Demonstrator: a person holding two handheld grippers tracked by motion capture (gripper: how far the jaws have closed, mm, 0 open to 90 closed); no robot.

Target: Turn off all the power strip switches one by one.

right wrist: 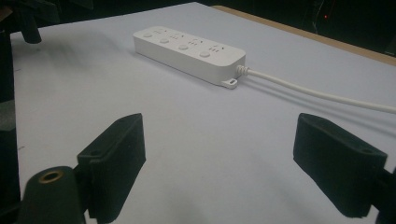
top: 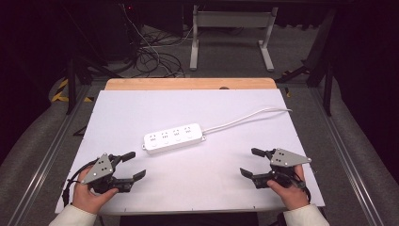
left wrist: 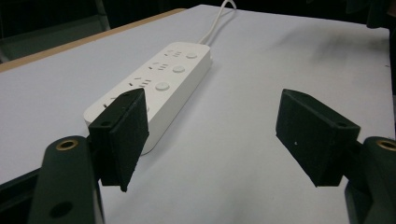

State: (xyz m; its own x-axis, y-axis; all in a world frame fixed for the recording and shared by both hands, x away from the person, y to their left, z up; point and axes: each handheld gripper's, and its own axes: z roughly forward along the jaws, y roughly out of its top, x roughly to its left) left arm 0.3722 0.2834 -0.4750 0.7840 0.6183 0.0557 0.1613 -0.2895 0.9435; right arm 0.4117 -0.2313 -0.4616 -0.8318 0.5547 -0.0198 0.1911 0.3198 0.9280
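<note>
White table [top: 141,108] is carrying a white power strip [top: 174,138] near its middle, lying far of both tongs and between them. Left gripper [top: 134,165] is resting at the near left, jaws apart and empty; right gripper [top: 248,162] is sitting at the near right, likewise apart. Its cord [top: 244,117] is trailing far right.

We wear pale cream sleeves at both wrists. Our left hand-held gripper [top: 134,165] and right hand-held gripper [top: 249,162] are black, each topped by a grey three-cornered plate with small screws, trailing black cables; brass-ringed holes mark the jaw bases.
</note>
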